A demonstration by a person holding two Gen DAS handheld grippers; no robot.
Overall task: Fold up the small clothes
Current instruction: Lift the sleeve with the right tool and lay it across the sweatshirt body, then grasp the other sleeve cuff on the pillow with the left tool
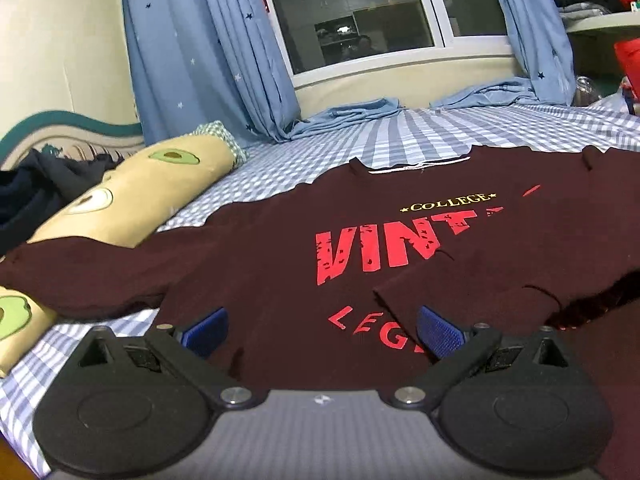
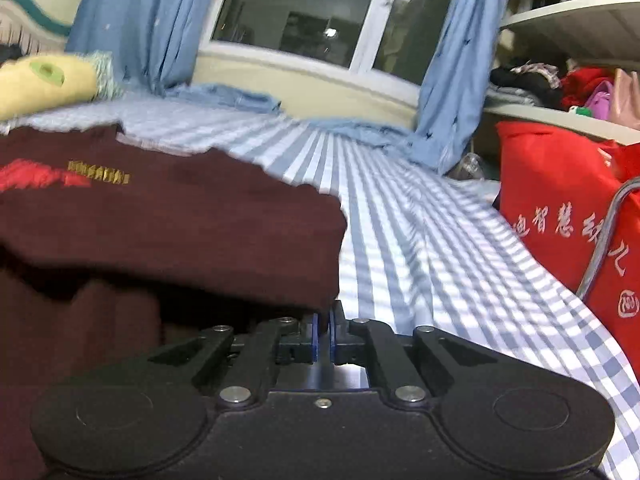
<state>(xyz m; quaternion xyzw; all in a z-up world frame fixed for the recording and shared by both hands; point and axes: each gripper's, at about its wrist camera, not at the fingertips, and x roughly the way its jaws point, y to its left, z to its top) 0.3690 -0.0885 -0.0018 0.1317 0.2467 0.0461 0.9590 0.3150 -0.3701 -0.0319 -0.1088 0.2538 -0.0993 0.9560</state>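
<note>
- Maroon fabric fills both views: the sweatshirt (image 1: 280, 264) lies flat, chest up, on the blue-and-white checked sheet (image 1: 400, 136) of the bed
- From the left wrist we read its print, a small yellow "COLLEGE" above big red letters that a folded-in sleeve (image 1: 472, 280) cuts off on the right; the other sleeve runs out flat to the left
- We see the left gripper (image 1: 320, 330) low over the near hem, its blue pads (image 1: 206, 332) spread wide apart with only flat cloth between them, nothing pinched
- From the right wrist the print is just a blurred red and gold smear at far left; what we get instead is the garment's right edge, a thick folded layer ending beside bare sheet
- Our right gripper (image 2: 324, 332) has its pads drawn almost together at the near right corner of that fold; the cloth edge sits right at the tips, and we cannot tell whether any fabric is caught between them
- Only the left view shows the avocado-print pillows (image 1: 132, 188) and dark clothes heaped at far left
- Only the right view shows the red bag (image 2: 560, 208) with white characters to the right of the bed and the cluttered shelf (image 2: 560, 116) above it
- Both views take in the window (image 1: 348, 12) and blue star curtains (image 1: 192, 48) at the far side
</note>
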